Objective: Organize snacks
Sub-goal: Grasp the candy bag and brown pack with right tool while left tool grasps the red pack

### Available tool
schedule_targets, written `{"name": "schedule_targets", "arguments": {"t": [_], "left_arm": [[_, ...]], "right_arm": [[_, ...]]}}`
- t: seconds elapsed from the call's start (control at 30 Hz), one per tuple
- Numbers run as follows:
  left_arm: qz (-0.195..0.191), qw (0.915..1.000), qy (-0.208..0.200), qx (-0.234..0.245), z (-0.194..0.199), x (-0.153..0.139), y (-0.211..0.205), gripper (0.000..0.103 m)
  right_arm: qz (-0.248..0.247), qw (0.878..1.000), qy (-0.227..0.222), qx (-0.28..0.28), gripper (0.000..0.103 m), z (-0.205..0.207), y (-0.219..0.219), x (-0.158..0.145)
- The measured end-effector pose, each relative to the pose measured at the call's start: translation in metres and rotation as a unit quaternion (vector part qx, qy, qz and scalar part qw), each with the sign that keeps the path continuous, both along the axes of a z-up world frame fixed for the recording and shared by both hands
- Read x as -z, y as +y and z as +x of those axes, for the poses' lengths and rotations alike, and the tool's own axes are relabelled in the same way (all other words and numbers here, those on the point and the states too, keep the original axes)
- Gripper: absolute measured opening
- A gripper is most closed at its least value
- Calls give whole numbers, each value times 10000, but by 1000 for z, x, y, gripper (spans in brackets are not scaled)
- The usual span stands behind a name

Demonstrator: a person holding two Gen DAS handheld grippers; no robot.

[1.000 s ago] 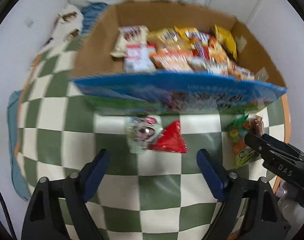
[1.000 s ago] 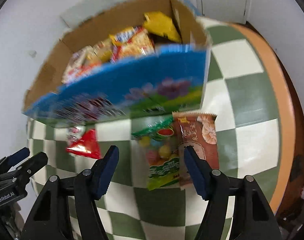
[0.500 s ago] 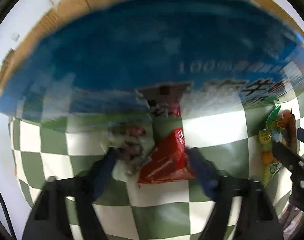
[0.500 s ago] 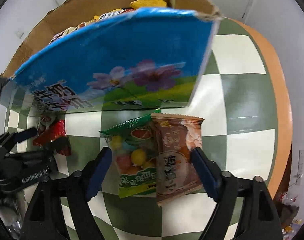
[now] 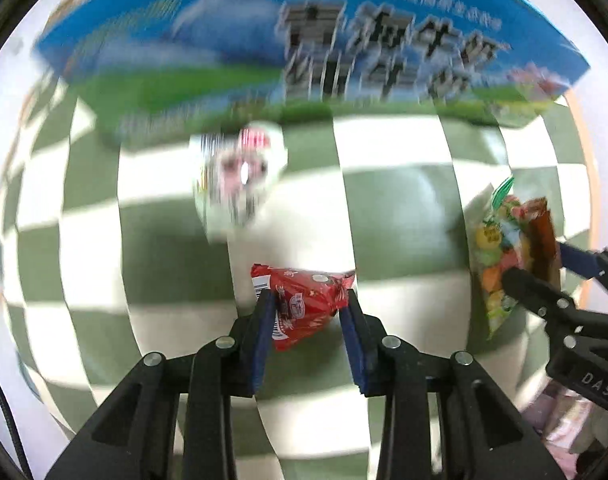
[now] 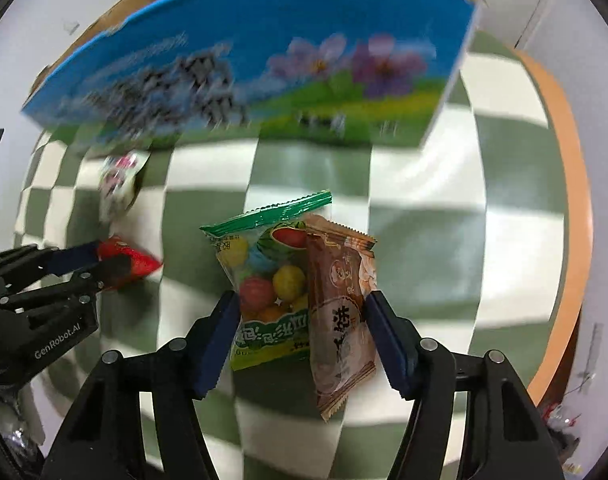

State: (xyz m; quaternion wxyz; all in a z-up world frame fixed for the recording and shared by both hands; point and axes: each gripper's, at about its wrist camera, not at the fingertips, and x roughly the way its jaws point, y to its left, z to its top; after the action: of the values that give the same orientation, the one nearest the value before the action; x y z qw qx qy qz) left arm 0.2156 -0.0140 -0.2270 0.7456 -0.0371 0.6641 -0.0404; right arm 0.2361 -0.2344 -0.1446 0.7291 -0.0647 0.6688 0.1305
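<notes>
**A home setting, at a round table**

You are working in what looks like a home. A green-and-white checked tablecloth point(image 6: 424, 216) covers a round table with an orange-brown rim point(image 6: 572, 184), set close to a plain white wall point(image 6: 600, 40). A reused cardboard box point(image 6: 263, 60) with a blue printed side stands on it, and small retail snack packets point(image 6: 271, 280) lie loose on the cloth.

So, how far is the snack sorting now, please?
In these views the box shows only its printed side, so its contents are hidden. In hand: the left gripper has its jaws around the red packet, and the right gripper grips the green candy bag and brown packet together. Left: the white packet lies on the checkered cloth.
</notes>
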Motion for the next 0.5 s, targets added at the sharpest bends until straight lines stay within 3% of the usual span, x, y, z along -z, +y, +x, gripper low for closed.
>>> {"name": "schedule_targets", "arguments": {"t": [0.13, 0.27, 0.33, 0.4, 0.5], "left_arm": [[-336, 9991, 200, -178, -21, 5, 12, 31], [-593, 9969, 337, -397, -31, 6, 24, 37], [-797, 9950, 359, -483, -32, -1, 30, 49], [-716, 9959, 271, -490, -26, -7, 35, 70], [-636, 9960, 401, -482, -22, 1, 34, 70]], "right_arm": [[86, 9999, 137, -35, 69, -20, 1, 3], [262, 9991, 191, 271, 79, -16, -6, 14], [329, 9985, 227, 381, 82, -12, -10, 20], [343, 9984, 207, 404, 85, -12, -8, 18], [173, 9994, 135, 279, 86, -9, -1, 24]]}}
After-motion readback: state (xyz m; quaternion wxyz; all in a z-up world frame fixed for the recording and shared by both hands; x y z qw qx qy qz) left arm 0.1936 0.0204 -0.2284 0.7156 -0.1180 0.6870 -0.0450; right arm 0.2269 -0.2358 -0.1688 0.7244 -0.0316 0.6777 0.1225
